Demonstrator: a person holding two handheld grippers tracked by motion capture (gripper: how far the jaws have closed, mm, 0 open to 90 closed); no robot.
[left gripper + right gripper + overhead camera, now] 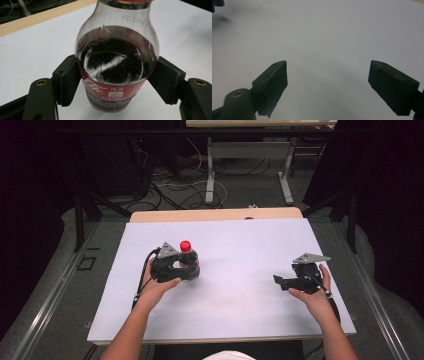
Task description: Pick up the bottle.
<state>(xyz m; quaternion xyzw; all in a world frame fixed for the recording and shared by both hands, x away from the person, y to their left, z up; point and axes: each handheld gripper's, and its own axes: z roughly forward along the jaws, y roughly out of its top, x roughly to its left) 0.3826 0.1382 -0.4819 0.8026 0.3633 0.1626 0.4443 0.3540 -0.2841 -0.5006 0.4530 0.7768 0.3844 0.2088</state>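
A small cola bottle (188, 260) with a red cap and red label stands upright on the white table (235, 245), left of centre. My left gripper (184, 268) is shut on the bottle; in the left gripper view both pads (68, 81) press the bottle (116, 65) at its label, and dark liquid fills the lower body. My right gripper (281, 281) rests low over the table at the right, held by a hand. In the right gripper view the right gripper (328, 82) is open, its jaws wide apart with bare white surface between them.
The white sheet (324, 32) covers a wooden table whose far edge (215, 214) shows. Beyond it lie floor cables and the legs of another table (210, 175). Metal rails run along both sides of the table.
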